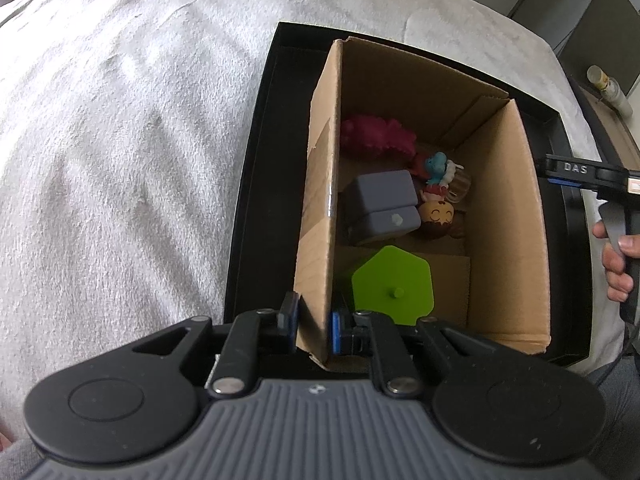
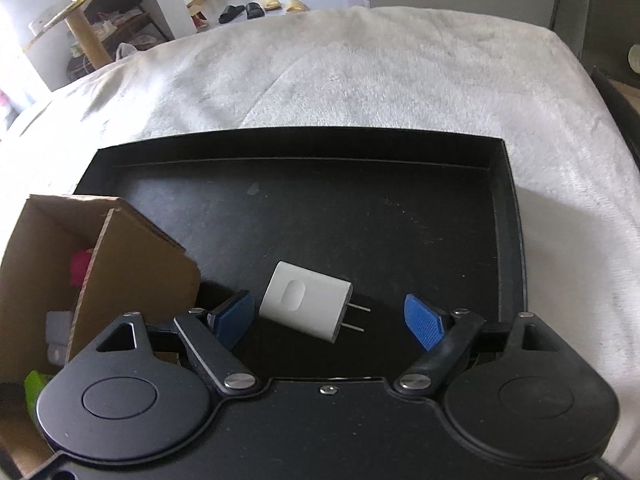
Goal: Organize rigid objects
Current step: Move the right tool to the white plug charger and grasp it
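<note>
While the left gripper (image 1: 314, 326) stays out of the sorting, its jaws are clamped on the near end of the box (image 1: 516, 216) wall, one pad outside and one inside.

Box: open cardboard, standing in the tray (image 2: 508, 216), toward the tray's 8 o'clock in the right wrist view.

Box contents, left wrist view:
- green block (image 1: 394, 284), hexagonal, at 6 o'clock, nearest the gripper
- grey case (image 1: 380, 204), centre, against the clamped wall
- figurine (image 1: 436, 214), at 3 o'clock of the case, touching it
- blue toy (image 1: 438, 166), just past the figurine at 12 o'clock
- pink toy (image 1: 376, 136), far end, at 12 o'clock

Charger (image 2: 306, 306): white, two prongs pointing to 4 o'clock, lying on the bare tray floor just outside the box.

Right gripper (image 2: 330, 316): jaws wide apart, blue pads either side of the charger, neither touching it.

Blanket (image 2: 360, 80): white, under the tray.
</note>
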{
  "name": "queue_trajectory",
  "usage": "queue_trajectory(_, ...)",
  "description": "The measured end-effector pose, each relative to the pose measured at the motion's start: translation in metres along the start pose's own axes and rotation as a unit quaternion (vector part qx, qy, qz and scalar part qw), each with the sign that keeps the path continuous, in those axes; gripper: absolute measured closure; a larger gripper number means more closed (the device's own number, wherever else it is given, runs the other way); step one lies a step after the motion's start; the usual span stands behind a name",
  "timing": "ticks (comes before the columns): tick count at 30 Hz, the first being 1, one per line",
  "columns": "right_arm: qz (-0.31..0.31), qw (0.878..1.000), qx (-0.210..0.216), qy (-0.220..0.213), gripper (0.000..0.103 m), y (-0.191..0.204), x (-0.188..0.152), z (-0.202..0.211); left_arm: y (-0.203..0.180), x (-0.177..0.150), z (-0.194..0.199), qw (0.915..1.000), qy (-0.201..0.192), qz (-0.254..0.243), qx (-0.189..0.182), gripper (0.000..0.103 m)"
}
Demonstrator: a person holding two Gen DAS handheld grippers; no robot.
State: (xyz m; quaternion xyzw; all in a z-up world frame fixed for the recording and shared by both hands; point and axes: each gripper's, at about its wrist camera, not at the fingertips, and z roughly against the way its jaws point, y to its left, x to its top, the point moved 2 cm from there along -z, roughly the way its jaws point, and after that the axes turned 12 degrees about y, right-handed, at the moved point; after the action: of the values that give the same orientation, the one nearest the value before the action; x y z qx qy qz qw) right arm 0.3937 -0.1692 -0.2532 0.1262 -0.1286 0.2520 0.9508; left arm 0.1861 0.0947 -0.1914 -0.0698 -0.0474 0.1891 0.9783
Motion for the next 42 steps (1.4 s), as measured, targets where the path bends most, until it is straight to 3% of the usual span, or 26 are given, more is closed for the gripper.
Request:
queue_trajectory(7,-0.009,1.000,-0.006,0.014,0.021,0.003,0.012,-0.017,0.002,-0.001,-0.001,1.0000,0.002,-0.002,-0.001,0.089)
queue_trajectory(11,-0.010,1.000,-0.022,0.013,0.016,0.006,0.017,-0.021,0.000,-0.001,-0.002,1.0000,0.003,-0.007,0.002,0.089)
queue_trajectory(18,0.018,0.997,-0.078,0.021,0.016,0.022,0.018,-0.029,-0.001,-0.001,-0.002,0.9999,0.003,-0.010,0.004,0.089)
queue_trajectory(21,0.005,0.997,-0.080,0.017,0.016,0.022,0.015,-0.029,-0.001,-0.001,-0.001,1.0000,0.002,-0.008,0.002,0.089)
queue_trajectory(25,0.001,0.996,-0.087,0.021,0.020,0.022,0.011,-0.026,-0.001,-0.002,0.000,0.9999,0.001,-0.011,0.003,0.089)
queue_trajectory(29,-0.008,0.996,-0.085,0.026,0.040,0.020,0.007,-0.020,-0.001,-0.001,0.001,1.0000,-0.002,-0.009,0.002,0.089)
queue_trajectory(42,-0.005,0.994,-0.098,0.039,0.041,0.009,-0.015,0.000,-0.002,-0.005,0.006,0.9999,-0.010,-0.010,0.000,0.089)
